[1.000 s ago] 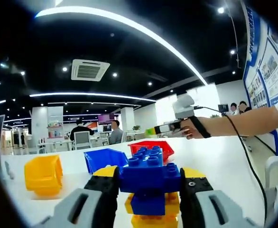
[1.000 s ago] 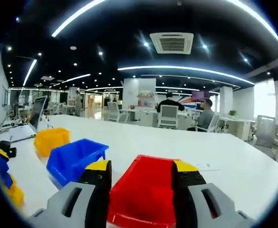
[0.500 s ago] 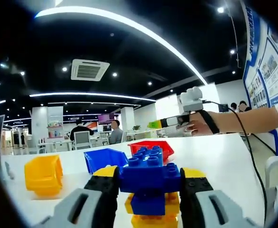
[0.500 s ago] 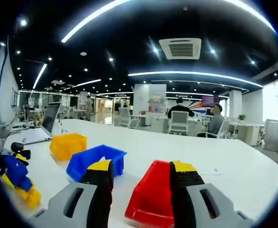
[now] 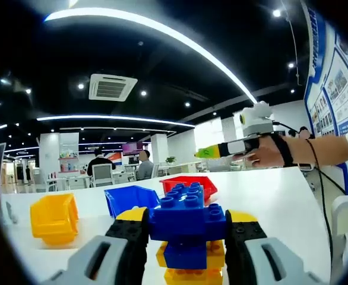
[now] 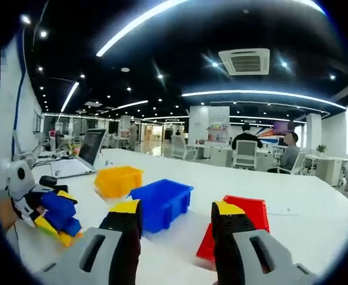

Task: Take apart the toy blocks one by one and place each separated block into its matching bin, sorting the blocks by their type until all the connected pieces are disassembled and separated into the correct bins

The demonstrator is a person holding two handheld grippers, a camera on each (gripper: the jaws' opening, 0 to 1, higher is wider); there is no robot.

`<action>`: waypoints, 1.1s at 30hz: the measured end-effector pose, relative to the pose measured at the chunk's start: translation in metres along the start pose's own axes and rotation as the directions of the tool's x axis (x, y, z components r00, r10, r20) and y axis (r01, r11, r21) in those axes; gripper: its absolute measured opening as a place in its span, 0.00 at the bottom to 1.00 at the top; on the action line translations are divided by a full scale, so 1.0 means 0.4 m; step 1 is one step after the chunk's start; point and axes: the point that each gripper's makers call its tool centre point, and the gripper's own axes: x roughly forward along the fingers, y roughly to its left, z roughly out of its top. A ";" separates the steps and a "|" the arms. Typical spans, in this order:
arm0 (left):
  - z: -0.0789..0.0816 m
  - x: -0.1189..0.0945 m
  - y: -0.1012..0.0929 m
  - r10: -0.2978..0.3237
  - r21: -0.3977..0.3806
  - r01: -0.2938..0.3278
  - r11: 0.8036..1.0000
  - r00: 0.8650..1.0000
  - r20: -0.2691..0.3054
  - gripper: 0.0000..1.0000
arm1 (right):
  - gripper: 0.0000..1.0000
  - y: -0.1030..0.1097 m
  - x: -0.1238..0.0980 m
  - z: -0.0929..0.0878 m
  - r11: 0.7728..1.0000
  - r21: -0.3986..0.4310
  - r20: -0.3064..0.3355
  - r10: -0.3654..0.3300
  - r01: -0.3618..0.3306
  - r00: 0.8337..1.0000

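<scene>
Blue and yellow toy blocks (image 5: pixel 186 228) sit clamped in the left gripper (image 5: pixel 186 237). The right gripper (image 6: pixel 177 217), jaws apart, hangs above the white table (image 6: pixel 316 219) near the blue bin (image 6: pixel 161 202) and red bin (image 6: pixel 245 222), apparently holding nothing.

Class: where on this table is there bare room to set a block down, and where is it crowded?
Bare: the table right of the red bin, and in front of the blue bin. Crowded: the bin row, yellow bin included, and the block stack.
</scene>
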 end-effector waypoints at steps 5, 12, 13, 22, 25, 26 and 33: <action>0.000 0.000 0.000 0.001 -0.005 -0.001 1.000 1.000 0.003 0.52 | 0.47 0.066 -0.024 -0.004 0.998 0.007 -0.005 0.060 -0.060 0.998; 0.000 -0.001 -0.003 -0.006 -0.008 0.006 1.000 1.000 0.007 0.52 | 0.47 0.184 -0.038 -0.017 0.984 0.014 -0.025 0.179 -0.179 0.983; 0.001 -0.002 -0.014 -0.032 -0.011 0.032 0.999 0.999 0.011 0.52 | 0.47 0.203 -0.036 -0.014 0.978 0.011 -0.025 0.210 -0.210 0.977; 0.011 -0.018 -0.109 -0.239 -0.014 0.240 0.971 0.971 0.024 0.52 | 0.40 0.389 -0.086 -0.003 0.837 -0.090 -0.035 0.539 -0.540 0.842; 0.014 -0.025 -0.137 -0.296 -0.009 0.296 0.955 0.955 0.024 0.51 | 0.39 0.445 -0.121 -0.005 0.754 -0.091 -0.053 0.648 -0.650 0.760; 0.015 -0.028 -0.144 -0.312 -0.014 0.312 0.950 0.950 0.025 0.51 | 0.39 0.452 -0.126 -0.009 0.742 -0.086 -0.066 0.661 -0.664 0.747; 0.019 -0.045 -0.169 -0.374 -0.012 0.375 0.927 0.927 0.034 0.51 | 0.40 0.487 -0.142 -0.045 0.674 -0.093 -0.126 0.722 -0.733 0.680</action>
